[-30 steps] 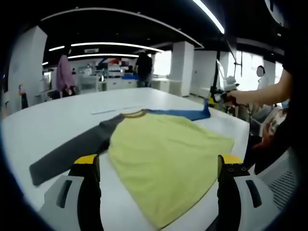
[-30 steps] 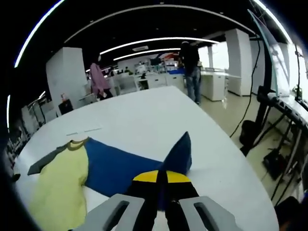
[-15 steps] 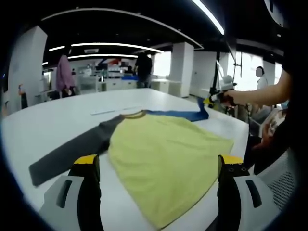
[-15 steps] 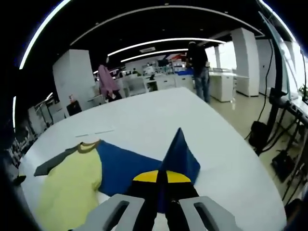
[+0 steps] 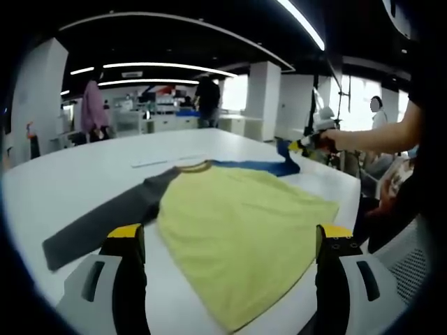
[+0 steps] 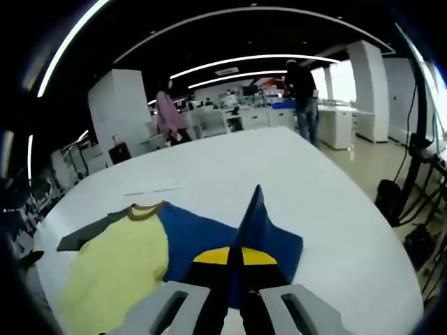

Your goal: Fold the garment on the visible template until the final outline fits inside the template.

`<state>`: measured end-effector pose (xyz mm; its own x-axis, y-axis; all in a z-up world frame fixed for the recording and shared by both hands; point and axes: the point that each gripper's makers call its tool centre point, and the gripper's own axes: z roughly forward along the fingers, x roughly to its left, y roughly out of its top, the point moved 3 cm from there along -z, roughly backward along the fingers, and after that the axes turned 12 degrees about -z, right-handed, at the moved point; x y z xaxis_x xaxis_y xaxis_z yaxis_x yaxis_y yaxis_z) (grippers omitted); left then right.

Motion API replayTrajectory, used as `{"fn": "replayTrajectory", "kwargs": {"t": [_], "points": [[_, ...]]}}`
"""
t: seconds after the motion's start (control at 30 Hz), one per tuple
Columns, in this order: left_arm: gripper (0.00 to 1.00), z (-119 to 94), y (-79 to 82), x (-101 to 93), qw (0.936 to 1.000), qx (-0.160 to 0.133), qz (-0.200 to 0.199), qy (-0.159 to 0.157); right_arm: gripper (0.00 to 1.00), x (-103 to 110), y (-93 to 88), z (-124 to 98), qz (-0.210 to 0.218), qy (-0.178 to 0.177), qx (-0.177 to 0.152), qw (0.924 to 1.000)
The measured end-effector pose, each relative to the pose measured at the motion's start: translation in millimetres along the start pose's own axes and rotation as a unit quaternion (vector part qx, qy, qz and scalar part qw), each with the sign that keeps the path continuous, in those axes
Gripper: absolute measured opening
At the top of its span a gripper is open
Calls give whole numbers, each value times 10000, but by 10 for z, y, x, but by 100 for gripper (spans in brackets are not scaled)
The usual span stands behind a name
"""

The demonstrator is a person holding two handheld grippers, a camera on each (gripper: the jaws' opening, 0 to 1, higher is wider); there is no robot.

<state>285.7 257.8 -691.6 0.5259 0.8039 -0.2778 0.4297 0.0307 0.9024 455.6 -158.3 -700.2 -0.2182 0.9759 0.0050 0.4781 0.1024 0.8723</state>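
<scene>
Open-plan office behind: white pillars, ceiling light strips, desks, 2 people standing far off. White round table (image 5: 63,181) carrying 1 shirt (image 5: 237,216), spread flat and face up.

Shirt layout:
- Yellow body toward the near edge, hem closest to the left gripper.
- Grey sleeve (image 5: 105,216) flat, running out toward the left edge.
- Blue sleeve (image 6: 202,234) toward the right edge, cuff raised off the surface.
- Collar (image 5: 195,165) pointing at the far edge.
- 2 pale tape strips (image 6: 155,189) just beyond the collar; probably template marks, full outline not discernible.

Left gripper (image 5: 227,241):
- Jaws spread wide, nothing between them.
- Hovers low over the near edge, framing the hem, apart from the cloth.
- Likely parked so as to leave the body undisturbed while the sleeve gets folded.

Right gripper (image 6: 234,264):
- Jaws pinched together on the blue cuff, cloth rising as a peak from between the yellow tips.
- Seen from the left gripper view at the right edge of the table, held by a hand (image 5: 328,142).
- Cuff held clear of the table so the sleeve hinges at the shoulder instead of dragging.

Step in hand, by judgement: first sleeve fold, blue sleeve to be carried inward over the yellow body. Task early: grey sleeve and body not yet folded.

Caution: lifting too high or pulling outward risks shifting the whole shirt off its marks; sleeve best laid flat, without a crease bunching at the shoulder.
</scene>
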Motion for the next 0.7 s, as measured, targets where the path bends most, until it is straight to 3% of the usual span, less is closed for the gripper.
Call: {"fn": "replayTrajectory", "kwargs": {"t": [0.7], "points": [[99,-33,-80,56,9999,92,-24,69,0,478,65,198,-160,503,19,9986]]}}
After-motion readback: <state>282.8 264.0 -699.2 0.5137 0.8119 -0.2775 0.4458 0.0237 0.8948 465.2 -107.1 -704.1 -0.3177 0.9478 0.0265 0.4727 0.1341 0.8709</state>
